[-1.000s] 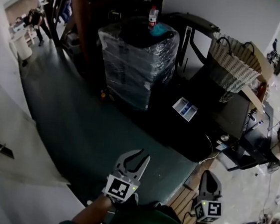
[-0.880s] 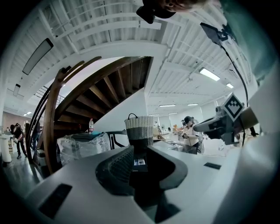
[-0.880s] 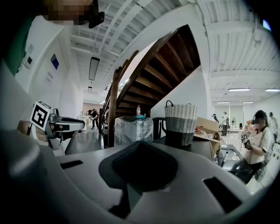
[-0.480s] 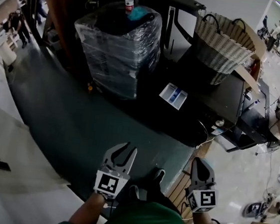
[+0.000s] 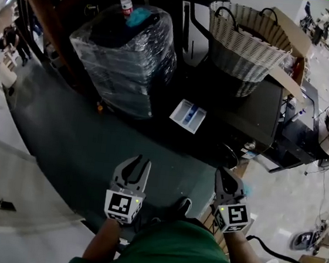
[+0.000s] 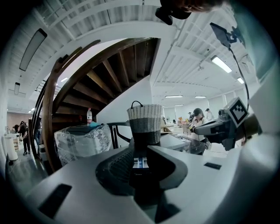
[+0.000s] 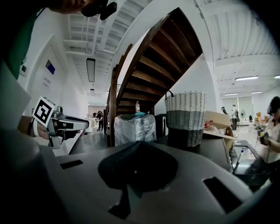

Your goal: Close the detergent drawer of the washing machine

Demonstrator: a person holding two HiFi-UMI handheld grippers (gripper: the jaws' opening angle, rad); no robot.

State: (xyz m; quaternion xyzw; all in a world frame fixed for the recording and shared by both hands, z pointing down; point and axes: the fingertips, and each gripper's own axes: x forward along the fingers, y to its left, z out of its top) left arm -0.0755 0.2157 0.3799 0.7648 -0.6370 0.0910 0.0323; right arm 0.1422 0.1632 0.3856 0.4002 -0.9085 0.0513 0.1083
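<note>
Holding left tool [image 5: 136,167] parted and empty, right tool [image 5: 224,175] closed on nothing, both well back from the pulled-out drawer [image 5: 188,115], likely before a push.

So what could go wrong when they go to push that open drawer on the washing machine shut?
The detergent drawer sticks out of the dark washing machine, so an off-centre push might jam it askew. The left gripper is open, and one jaw tip could dip into a compartment instead of pressing the front. The wicker basket stands on the machine's top close behind, and a high swing might knock it.
</note>
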